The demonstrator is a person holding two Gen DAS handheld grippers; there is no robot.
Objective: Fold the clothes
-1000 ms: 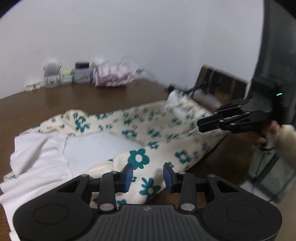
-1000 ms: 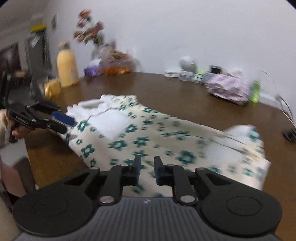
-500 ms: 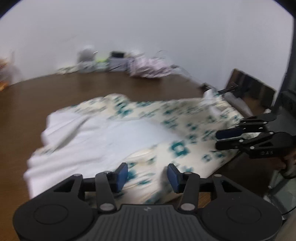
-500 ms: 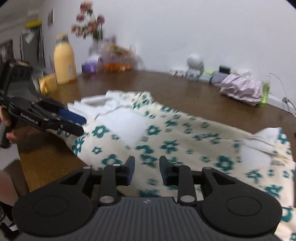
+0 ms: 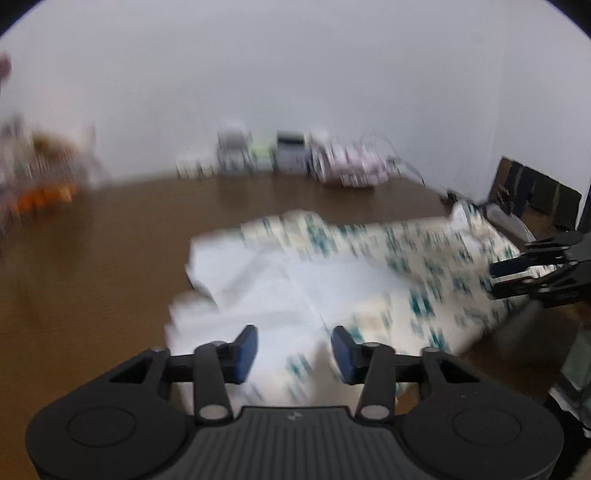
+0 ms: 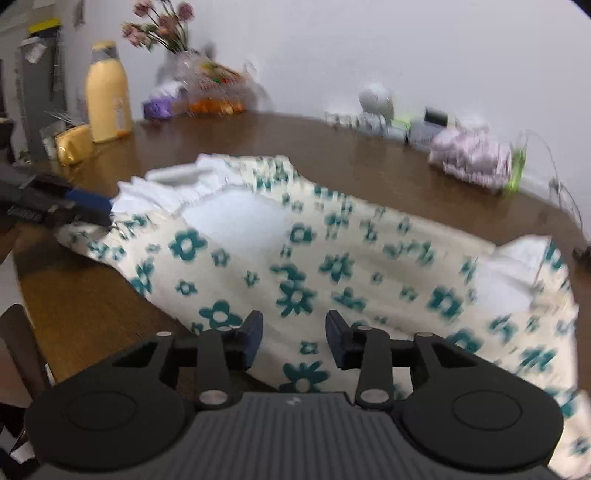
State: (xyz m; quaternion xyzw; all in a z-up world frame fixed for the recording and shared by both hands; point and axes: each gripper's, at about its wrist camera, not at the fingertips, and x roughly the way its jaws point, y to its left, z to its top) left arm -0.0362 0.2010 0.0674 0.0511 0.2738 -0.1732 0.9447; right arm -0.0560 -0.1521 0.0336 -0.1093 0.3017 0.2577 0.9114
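A cream garment with teal flowers and a white lining [image 6: 332, 258] lies spread across the brown table [image 6: 92, 306]; in the blurred left wrist view the garment [image 5: 332, 280] fills the middle. My left gripper [image 5: 294, 352] hovers over the garment's white near end. Its jaws are opening and no cloth is pinched between them. From the right wrist view the left gripper [image 6: 99, 206] points at the ruffled white edge. My right gripper [image 6: 294, 343] hangs over the flowered front edge, jaws opening, nothing gripped. The left wrist view shows the right gripper [image 5: 495, 277] at the far right.
Along the back wall stand a yellow bottle [image 6: 107, 92], a vase of flowers [image 6: 162, 29], a bag of oranges [image 6: 214, 92], a white round gadget [image 6: 376, 103] and a pink bundle [image 6: 472, 158]. A yellow packet [image 6: 74, 144] lies near the bottle. Cables trail at the right.
Both grippers' jaws have spread wider. The left wrist view has swung left, so the garment sits further right in it. The right gripper has edged forward over the flowered cloth.
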